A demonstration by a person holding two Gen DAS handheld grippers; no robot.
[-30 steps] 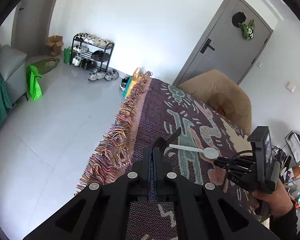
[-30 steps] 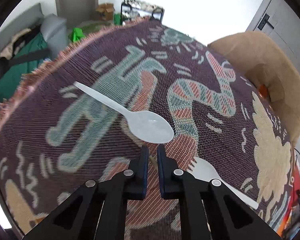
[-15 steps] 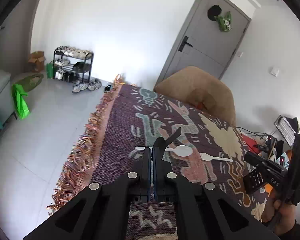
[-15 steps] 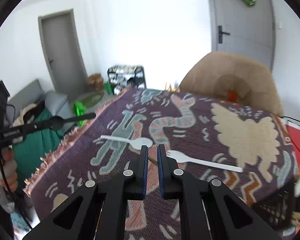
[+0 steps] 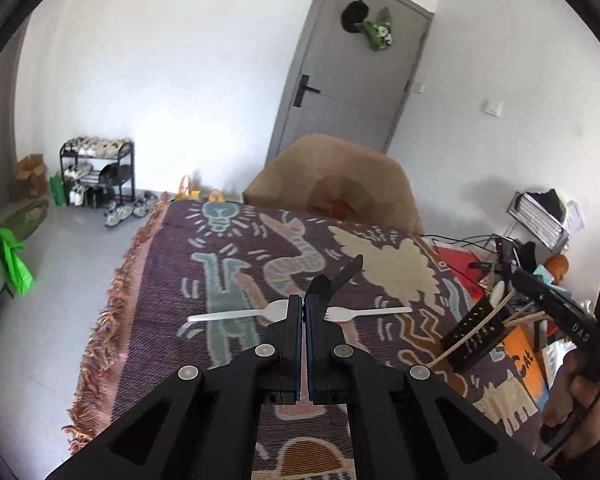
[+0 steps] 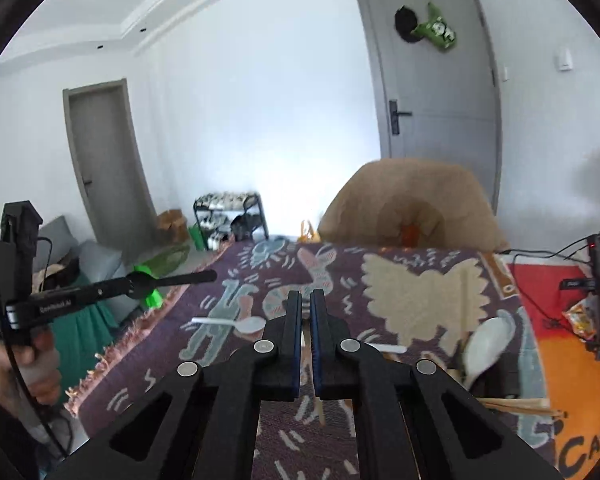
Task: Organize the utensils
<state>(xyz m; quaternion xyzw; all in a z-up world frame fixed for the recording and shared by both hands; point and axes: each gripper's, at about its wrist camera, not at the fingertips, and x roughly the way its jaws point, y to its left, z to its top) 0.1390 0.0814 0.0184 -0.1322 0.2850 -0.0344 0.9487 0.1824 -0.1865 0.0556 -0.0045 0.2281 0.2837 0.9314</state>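
Observation:
My left gripper is shut on a black plastic utensil that sticks up past its tips, above the patterned cloth. A white spoon and a white fork lie on the cloth just beyond it. My right gripper is shut on a thin wooden stick that shows below and between the fingers. The spoon also shows in the right wrist view, left of the fingers. A black holder at the right holds chopsticks and a white spoon.
The purple patterned cloth covers the table, with a fringe along its left edge. A tan chair stands at the far side. Cables, an orange mat and clutter lie at the right. A shoe rack and grey door stand behind.
Both grippers have lifted and pulled back from the cloth. The right gripper was low over the spoon and now looks across the whole table; the holder has come into view.

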